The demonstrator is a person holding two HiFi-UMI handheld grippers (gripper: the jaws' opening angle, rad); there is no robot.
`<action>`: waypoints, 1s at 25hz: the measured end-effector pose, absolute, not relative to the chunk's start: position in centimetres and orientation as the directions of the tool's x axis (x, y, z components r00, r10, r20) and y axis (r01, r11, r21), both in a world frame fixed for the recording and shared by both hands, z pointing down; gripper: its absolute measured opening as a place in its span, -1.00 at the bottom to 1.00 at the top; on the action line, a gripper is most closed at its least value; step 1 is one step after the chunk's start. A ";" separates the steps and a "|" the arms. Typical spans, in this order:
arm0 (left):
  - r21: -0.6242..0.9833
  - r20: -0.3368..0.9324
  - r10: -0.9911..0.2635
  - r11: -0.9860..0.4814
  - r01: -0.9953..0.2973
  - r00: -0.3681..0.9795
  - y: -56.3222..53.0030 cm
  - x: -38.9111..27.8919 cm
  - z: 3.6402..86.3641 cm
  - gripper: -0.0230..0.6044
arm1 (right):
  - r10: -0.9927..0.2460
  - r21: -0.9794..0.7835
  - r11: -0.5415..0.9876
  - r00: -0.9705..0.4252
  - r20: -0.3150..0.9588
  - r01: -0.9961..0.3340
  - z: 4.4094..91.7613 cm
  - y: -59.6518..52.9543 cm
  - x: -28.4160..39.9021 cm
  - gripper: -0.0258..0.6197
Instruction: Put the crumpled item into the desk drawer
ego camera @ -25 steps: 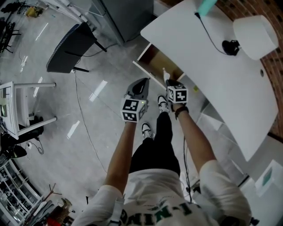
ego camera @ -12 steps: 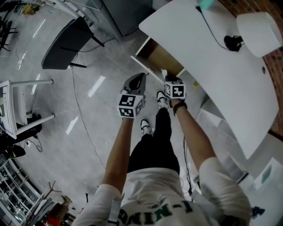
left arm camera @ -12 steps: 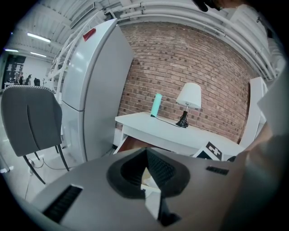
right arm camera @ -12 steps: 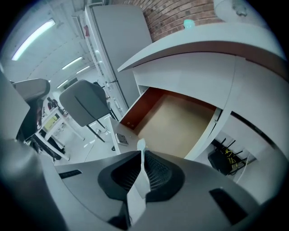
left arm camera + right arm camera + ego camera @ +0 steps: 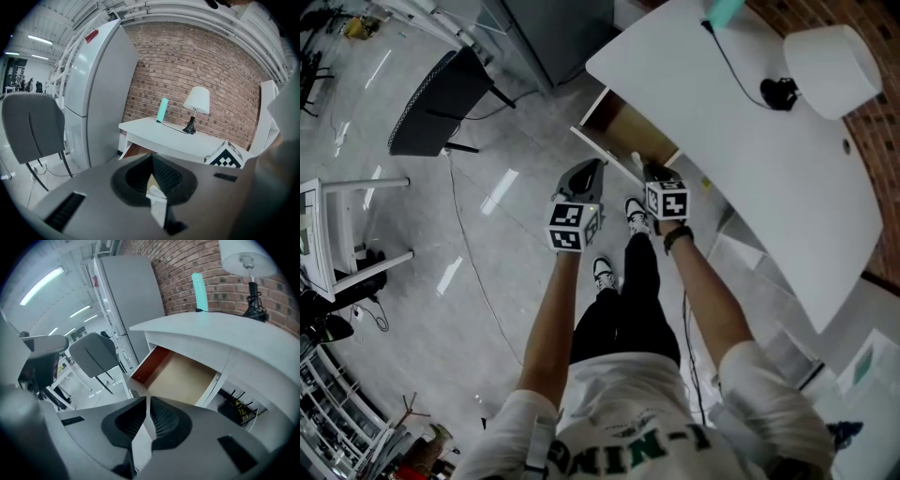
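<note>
The crumpled item is a small white wad pinched between the jaws of my left gripper, which is shut on it. In the head view, the left gripper hovers just in front of the open desk drawer. The drawer's bare wooden bottom shows in the right gripper view. My right gripper is at the drawer's front edge. Its jaws are shut with nothing visible between them. The wad is too small to see in the head view.
The white desk carries a lamp with a black cord and a teal cylinder. A grey fridge stands left of the desk, and a dark chair stands further left. The person's shoes are below the grippers.
The head view has shifted slightly. Both grippers stay by the drawer's front, the left one still shut on the wad.
</note>
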State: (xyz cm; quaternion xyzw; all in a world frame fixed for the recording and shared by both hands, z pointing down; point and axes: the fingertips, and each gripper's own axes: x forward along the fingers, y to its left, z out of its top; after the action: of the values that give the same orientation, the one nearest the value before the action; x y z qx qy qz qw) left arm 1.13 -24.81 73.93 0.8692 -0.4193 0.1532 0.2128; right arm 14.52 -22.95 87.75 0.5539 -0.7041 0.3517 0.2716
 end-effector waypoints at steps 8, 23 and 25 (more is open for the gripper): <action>0.247 0.435 -0.679 -0.541 -0.804 0.591 -24.0 -0.4 69.4 -0.93 | -0.678 -0.215 0.151 -0.260 0.688 -0.965 79.6 -22.0 14.0 -0.90; 0.149 0.342 -0.779 -0.508 -0.848 0.526 -25.4 -4.0 53.7 -0.93 | -0.872 -0.139 0.173 -0.217 0.438 -0.975 58.0 -24.8 12.1 -0.90; 0.128 0.318 -0.791 -0.510 -0.851 0.522 -25.5 -4.5 51.1 -0.93 | -0.900 -0.139 0.174 -0.214 0.379 -0.975 54.5 -25.4 11.8 -0.90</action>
State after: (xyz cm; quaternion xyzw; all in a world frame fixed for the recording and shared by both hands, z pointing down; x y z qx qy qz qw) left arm -4.53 -25.51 51.09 0.8618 -0.4764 0.1099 0.1351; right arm 11.81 -25.40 54.51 0.6178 -0.7587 0.1777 0.1054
